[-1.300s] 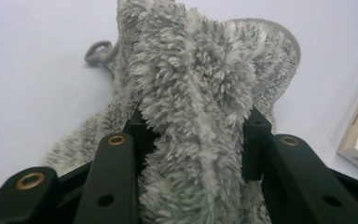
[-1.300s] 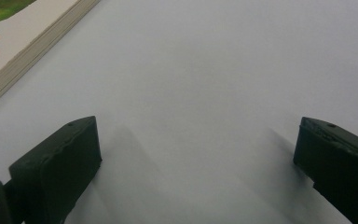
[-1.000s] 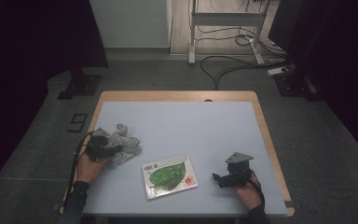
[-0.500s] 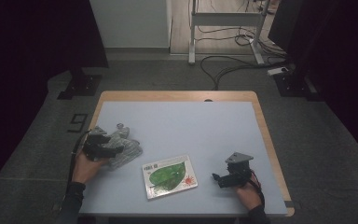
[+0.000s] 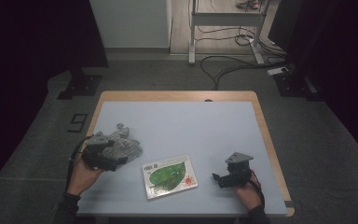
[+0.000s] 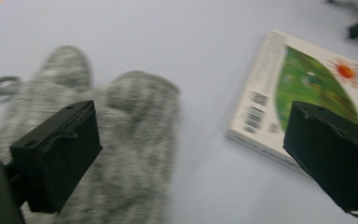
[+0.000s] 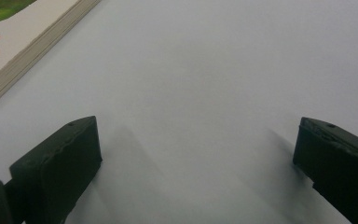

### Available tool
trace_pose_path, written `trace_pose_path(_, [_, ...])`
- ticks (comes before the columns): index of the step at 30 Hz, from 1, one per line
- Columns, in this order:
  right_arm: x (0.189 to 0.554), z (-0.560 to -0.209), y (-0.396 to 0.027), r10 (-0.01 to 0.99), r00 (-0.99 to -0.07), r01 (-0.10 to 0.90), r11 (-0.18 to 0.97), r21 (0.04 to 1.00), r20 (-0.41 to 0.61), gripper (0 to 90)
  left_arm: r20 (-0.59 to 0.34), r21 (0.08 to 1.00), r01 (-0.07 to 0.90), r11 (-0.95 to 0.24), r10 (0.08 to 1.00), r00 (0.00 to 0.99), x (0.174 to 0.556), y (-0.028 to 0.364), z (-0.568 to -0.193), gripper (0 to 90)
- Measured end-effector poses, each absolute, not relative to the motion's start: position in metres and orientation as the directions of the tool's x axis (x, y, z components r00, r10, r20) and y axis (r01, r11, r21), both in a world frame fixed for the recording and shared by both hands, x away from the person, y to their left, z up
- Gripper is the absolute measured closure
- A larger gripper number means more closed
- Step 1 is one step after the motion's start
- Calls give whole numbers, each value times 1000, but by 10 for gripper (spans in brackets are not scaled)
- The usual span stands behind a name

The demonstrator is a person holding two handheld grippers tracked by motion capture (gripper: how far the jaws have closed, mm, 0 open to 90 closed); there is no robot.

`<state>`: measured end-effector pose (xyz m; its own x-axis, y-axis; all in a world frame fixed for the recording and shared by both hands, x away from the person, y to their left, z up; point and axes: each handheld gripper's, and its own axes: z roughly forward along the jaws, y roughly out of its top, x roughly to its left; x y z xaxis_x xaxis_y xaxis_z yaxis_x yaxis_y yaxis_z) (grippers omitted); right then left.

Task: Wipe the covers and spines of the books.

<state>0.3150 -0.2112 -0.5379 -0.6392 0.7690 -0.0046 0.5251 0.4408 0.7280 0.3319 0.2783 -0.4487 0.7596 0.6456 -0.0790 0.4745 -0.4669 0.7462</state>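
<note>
I am holding my left gripper (image 5: 103,156), its jaws just opened wide with nothing between them, over the grey glove (image 5: 121,147) at lower left, risking snagging the knit, while my right gripper (image 5: 223,177) is resting wide open beside the book (image 5: 169,176).

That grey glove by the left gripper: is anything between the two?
Nothing visible is. The left gripper hangs right over the glove, its jaws wide apart after just opening, with nothing gripped between them. The book lies off to the side on the table, touching neither.
</note>
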Motion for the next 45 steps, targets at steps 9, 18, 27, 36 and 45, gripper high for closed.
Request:
trace_pose_path(9, [315, -538, -211, 769, -639, 525, 441, 728, -5, 4, -67, 731, 419, -539, 554, 830, 305, 255, -467, 0])
trace_pose_path(18, [315, -538, -211, 769, -639, 525, 440, 728, -4, 4, -35, 688, 380, -618, 496, 868, 294, 233, -496, 0])
trace_pose_path(27, [315, -538, -211, 769, -640, 526, 440, 728, -2, 6, -17, 643, 369, -671, 469, 883, 292, 218, -522, 0])
trace_pose_path(36, [316, -538, -212, 767, -642, 528, 442, 726, 0, 8, -81, 676, 385, -628, 457, 886, 294, 218, -528, 0])
trace_pose_path(45, [317, -536, -212, 761, -648, 529, 448, 721, 3, 18, -81, 674, 368, -640, 431, 899, 295, 205, -528, 0])
